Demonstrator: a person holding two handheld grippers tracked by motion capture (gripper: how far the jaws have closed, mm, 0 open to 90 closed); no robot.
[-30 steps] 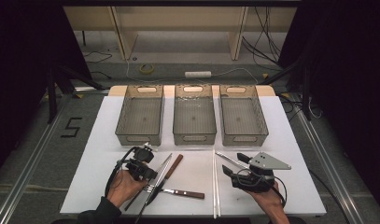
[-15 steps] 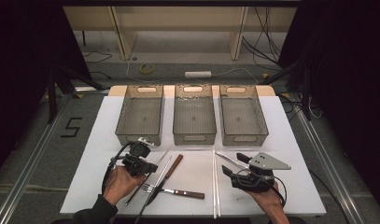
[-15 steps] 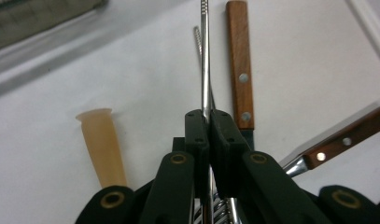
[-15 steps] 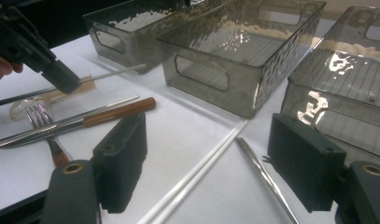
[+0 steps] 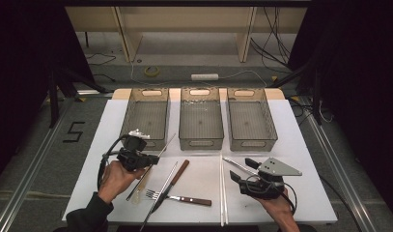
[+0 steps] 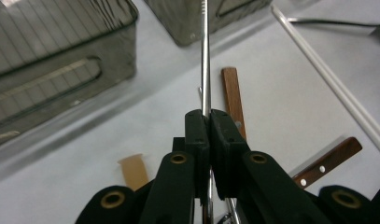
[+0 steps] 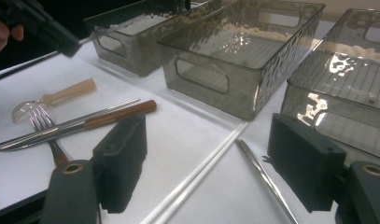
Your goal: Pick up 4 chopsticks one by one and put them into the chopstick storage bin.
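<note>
Item in hand: metal chopstick, clamped between the closed jaws of the left gripper and raised beside the left bin, likely awaiting placement in it; right gripper idle, jaws apart and empty.

Your thin metal chopstick is lifted off the white table, slanting toward its far edge, tip by the left bin.
</note>
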